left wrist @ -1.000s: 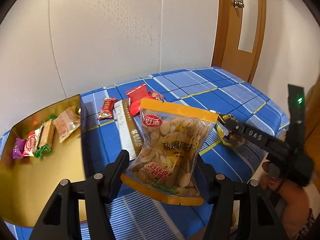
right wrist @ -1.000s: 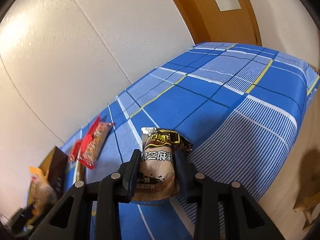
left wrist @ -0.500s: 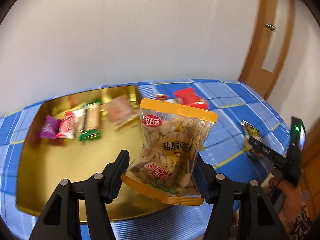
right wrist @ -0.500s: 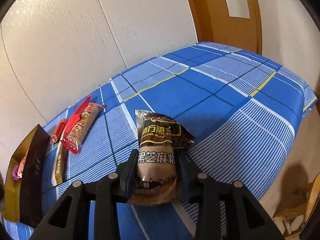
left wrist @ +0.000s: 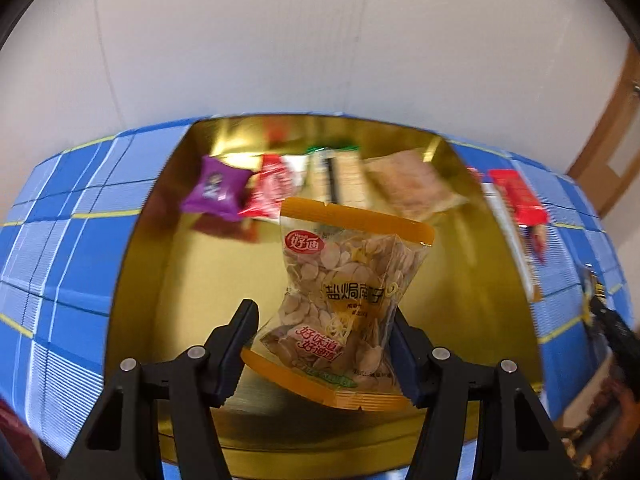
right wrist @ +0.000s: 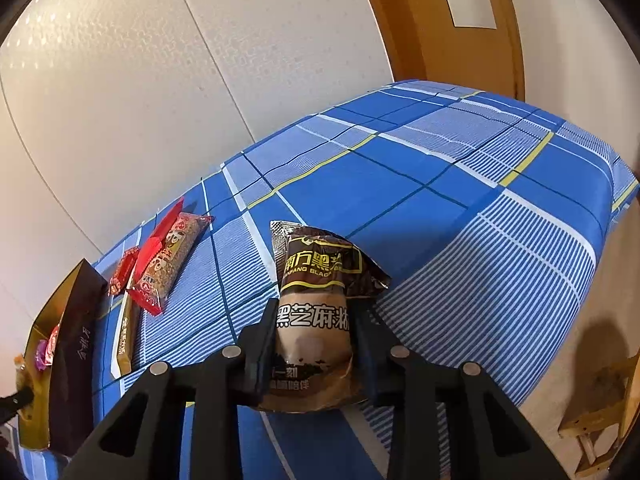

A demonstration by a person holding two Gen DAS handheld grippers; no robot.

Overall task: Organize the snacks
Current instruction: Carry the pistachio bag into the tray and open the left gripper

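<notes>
My left gripper (left wrist: pixel 322 320) is shut on a yellow-edged bag of seeds (left wrist: pixel 348 280) and holds it above the gold tray (left wrist: pixel 136 300). Inside the tray at the far side lie a purple packet (left wrist: pixel 214 192), a red packet (left wrist: pixel 272 190), a green-ended bar (left wrist: pixel 334 176) and a pale pouch (left wrist: pixel 412 184). My right gripper (right wrist: pixel 316 320) is shut on a brown sesame-paste packet (right wrist: pixel 316 300) above the blue plaid tablecloth (right wrist: pixel 480 200). The gold tray (right wrist: pixel 60 344) stands at the far left in the right wrist view.
A red snack bag (right wrist: pixel 168 256), a small red candy (right wrist: pixel 120 272) and a long gold stick packet (right wrist: pixel 126 336) lie on the cloth beside the tray. Red packets (left wrist: pixel 516 200) lie right of the tray. A wooden door (right wrist: pixel 460 40) stands behind the table.
My left gripper has swung left with the seed bag, from over the cloth to over the gold tray. My right gripper keeps holding the brown packet, nearly still.
</notes>
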